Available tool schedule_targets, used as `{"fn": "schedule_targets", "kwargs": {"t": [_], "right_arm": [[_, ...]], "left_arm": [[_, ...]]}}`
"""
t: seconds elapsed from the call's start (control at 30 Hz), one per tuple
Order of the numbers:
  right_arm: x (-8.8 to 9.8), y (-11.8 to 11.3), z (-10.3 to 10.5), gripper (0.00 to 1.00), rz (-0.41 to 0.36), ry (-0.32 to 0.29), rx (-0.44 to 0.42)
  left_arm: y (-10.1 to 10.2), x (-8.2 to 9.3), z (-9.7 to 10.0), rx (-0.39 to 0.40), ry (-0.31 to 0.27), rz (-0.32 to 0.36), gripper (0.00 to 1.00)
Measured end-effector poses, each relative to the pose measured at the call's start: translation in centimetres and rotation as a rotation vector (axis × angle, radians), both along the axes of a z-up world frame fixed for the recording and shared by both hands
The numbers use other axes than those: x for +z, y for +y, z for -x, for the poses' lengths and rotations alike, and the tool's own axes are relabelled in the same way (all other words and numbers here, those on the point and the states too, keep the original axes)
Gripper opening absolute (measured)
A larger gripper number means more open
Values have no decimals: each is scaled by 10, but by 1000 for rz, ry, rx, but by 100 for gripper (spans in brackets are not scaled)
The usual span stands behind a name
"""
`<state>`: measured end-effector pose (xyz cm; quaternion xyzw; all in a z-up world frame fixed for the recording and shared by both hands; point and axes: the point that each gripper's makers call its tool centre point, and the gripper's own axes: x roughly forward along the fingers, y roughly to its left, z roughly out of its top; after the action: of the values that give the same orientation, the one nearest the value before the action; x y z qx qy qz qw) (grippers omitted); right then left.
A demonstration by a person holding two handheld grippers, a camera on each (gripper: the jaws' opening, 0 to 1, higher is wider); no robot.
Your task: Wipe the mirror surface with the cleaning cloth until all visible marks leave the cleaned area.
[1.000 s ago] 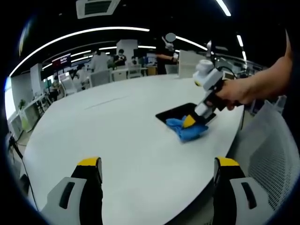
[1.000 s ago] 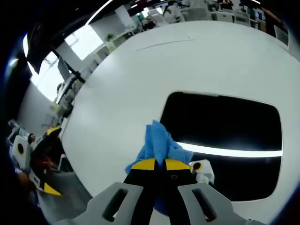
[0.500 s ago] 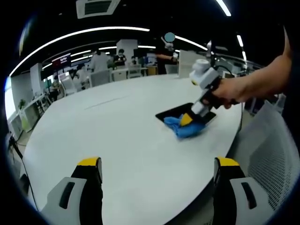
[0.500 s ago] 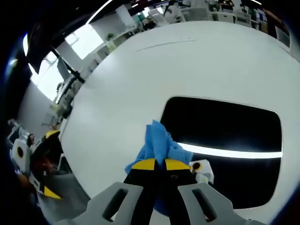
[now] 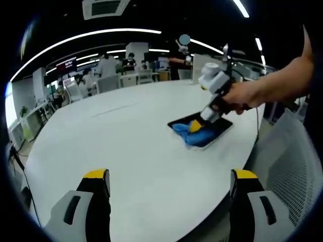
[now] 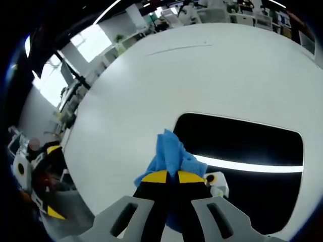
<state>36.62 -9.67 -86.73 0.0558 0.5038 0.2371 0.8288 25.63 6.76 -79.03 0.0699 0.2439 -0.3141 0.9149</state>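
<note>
Mid-wipe. My right tongs (image 6: 171,177) clamped on cloth (image 6: 169,154), pressed at mirror (image 6: 242,151) edge on surface (image 6: 151,91). Left tongs (image 5: 170,176) apart, idle. Next: sweep across glass.

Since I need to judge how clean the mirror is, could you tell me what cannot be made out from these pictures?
- Marks on the mirror: the right gripper view shows a dark reflection with a light streak, so smudges cannot be told.
- Mirror under the blue cloth: hidden by the cloth and right gripper.
- Mirror's near edge: cut off by the right gripper view's rim.
- Left gripper view: mirror too small, partly covered by cloth and gripper.
</note>
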Motion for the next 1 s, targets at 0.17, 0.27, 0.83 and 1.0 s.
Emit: {"fn": "schedule_targets", "kwargs": {"t": [0.17, 0.27, 0.83, 1.0], "right_arm": [[0, 0, -4, 0, -2, 3, 3], [0, 0, -8, 0, 1, 2, 7], [0, -2, -35, 0, 23, -2, 20], [0, -1, -40, 0, 35, -5, 27]], "left_arm": [[1, 0, 0, 4, -2, 1, 99], [1, 0, 0, 3, -1, -1, 99], [1, -1, 0, 7, 2, -2, 99], [1, -1, 0, 8, 1, 0, 99]]}}
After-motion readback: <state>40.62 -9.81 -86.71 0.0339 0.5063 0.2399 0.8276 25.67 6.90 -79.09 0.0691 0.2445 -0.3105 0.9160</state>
